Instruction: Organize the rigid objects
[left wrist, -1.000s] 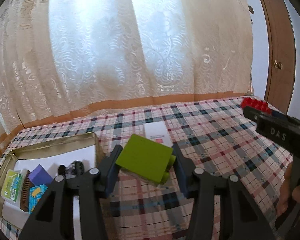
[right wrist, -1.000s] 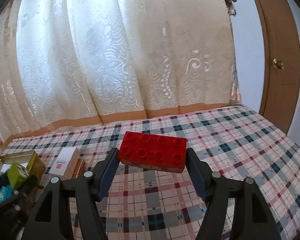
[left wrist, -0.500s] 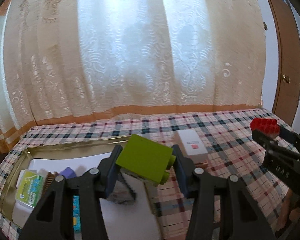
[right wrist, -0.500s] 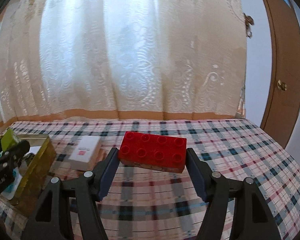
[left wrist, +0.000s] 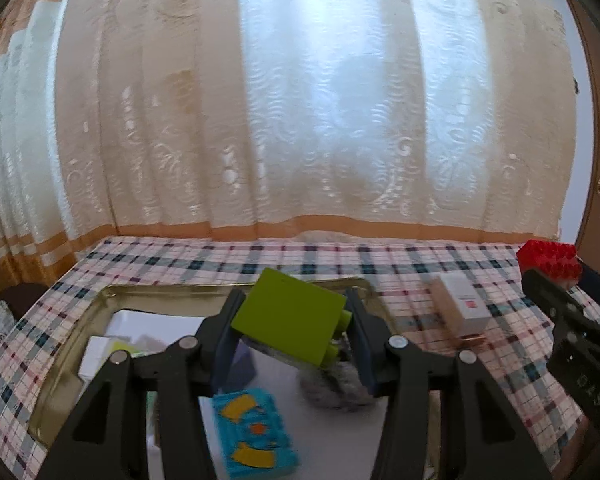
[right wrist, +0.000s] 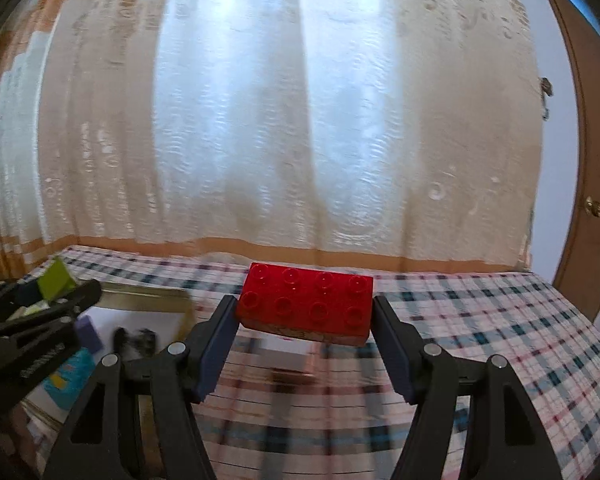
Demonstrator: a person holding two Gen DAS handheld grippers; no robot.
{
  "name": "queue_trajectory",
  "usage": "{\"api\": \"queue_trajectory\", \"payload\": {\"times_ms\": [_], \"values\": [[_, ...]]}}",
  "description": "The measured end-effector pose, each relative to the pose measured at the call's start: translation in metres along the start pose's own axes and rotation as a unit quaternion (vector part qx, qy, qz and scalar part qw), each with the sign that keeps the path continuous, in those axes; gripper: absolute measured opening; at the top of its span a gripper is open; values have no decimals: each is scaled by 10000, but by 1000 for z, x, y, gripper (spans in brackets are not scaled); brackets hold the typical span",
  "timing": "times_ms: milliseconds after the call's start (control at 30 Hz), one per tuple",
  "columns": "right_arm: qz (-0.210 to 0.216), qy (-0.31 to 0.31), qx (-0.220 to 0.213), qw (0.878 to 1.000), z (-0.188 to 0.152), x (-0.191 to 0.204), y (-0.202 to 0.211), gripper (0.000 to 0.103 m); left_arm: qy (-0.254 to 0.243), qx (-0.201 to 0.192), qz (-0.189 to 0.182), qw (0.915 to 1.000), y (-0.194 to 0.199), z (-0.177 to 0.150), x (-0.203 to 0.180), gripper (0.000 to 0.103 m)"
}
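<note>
My left gripper [left wrist: 294, 326] is shut on a lime green brick [left wrist: 288, 322], tilted, held in the air above the gold metal tray [left wrist: 80, 322]. My right gripper [right wrist: 305, 310] is shut on a red studded brick [right wrist: 306, 304], held above the checked tablecloth [right wrist: 500, 320] and a small white box [right wrist: 284, 354]. In the left wrist view the right gripper [left wrist: 556, 276] with the red brick [left wrist: 548, 258] shows at the right edge. The right wrist view catches the left gripper [right wrist: 40, 300] and green brick [right wrist: 54, 280] at the left, over the tray [right wrist: 148, 292].
Inside the tray lie a blue card pack [left wrist: 254, 428], a purple block [right wrist: 88, 330], a dark furry object [left wrist: 332, 384] and white paper. A white box [left wrist: 462, 304] sits on the cloth right of the tray. Lace curtains hang behind; a wooden door [right wrist: 588, 160] stands at right.
Both grippers have swept left across the table with their bricks; the tray now lies under the left gripper, and the white box has slid beneath the right gripper.
</note>
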State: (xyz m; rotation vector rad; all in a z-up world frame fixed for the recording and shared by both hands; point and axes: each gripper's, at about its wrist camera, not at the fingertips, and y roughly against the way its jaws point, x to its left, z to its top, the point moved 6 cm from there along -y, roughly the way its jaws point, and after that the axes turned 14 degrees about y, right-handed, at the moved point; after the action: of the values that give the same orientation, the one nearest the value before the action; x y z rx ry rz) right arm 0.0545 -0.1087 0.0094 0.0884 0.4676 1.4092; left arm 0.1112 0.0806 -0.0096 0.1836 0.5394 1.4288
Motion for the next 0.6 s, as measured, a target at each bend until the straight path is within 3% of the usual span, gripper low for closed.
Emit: {"api": "queue_trajectory", "payload": {"times_ms": [600], "values": [[657,-71,-54,9978,31,86,-11,69,578,-71,632,9963,-5,21,82,49]]}}
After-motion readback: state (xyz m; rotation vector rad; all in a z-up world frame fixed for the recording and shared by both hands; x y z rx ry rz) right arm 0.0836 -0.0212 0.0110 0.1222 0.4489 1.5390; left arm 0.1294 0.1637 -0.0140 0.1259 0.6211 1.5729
